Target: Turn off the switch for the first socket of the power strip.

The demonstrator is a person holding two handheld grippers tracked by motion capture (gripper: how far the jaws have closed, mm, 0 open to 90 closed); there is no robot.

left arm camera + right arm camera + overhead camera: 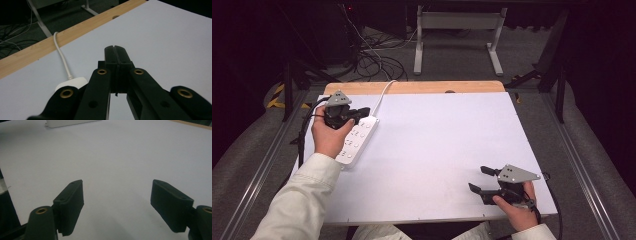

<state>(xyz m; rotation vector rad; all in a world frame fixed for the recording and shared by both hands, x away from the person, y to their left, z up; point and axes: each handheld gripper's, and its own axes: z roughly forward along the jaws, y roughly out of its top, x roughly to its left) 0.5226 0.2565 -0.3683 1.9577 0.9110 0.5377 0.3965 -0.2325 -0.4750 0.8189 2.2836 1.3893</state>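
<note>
Over on the left side of the counter (pixel 437 150), the person's left hand (pixel 329 136) holds the left gripper (pixel 362 113) low over the far end of a white power strip (pixel 358 140). That strip lies at a slant near the left edge, its white cord (pixel 384 92) running away toward the wooden strip (pixel 412 87) along the counter's far side. In the left gripper view the gripper (pixel 115 48) is clenched, jaws pressed flat together with nothing between them, and the rounded end of the power strip (pixel 72 83) peeks out just left of and below the jaws, the cord (pixel 61 56) climbing from it across the wooden strip (pixel 37 53). A pale sleeve (pixel 299 200) covers the left forearm.

Moving across, the middle of the white counter is bare surface.

Now the right side: near the front right corner the right hand (pixel 519 210) holds the right gripper (pixel 482 180), pointing leftward across the counter, grey plate on top. In the right gripper view the gripper (pixel 117 200) is released, jaws spread well apart, hovering over plain white counter (pixel 120 157) and gripping nothing. Far off at the top of that view sits the edge of the power strip (pixel 70 123), well apart from the right gripper.

Beyond the counter, the floor shows tangled cables (pixel 372 55) and a white frame's legs (pixel 457 40).
</note>
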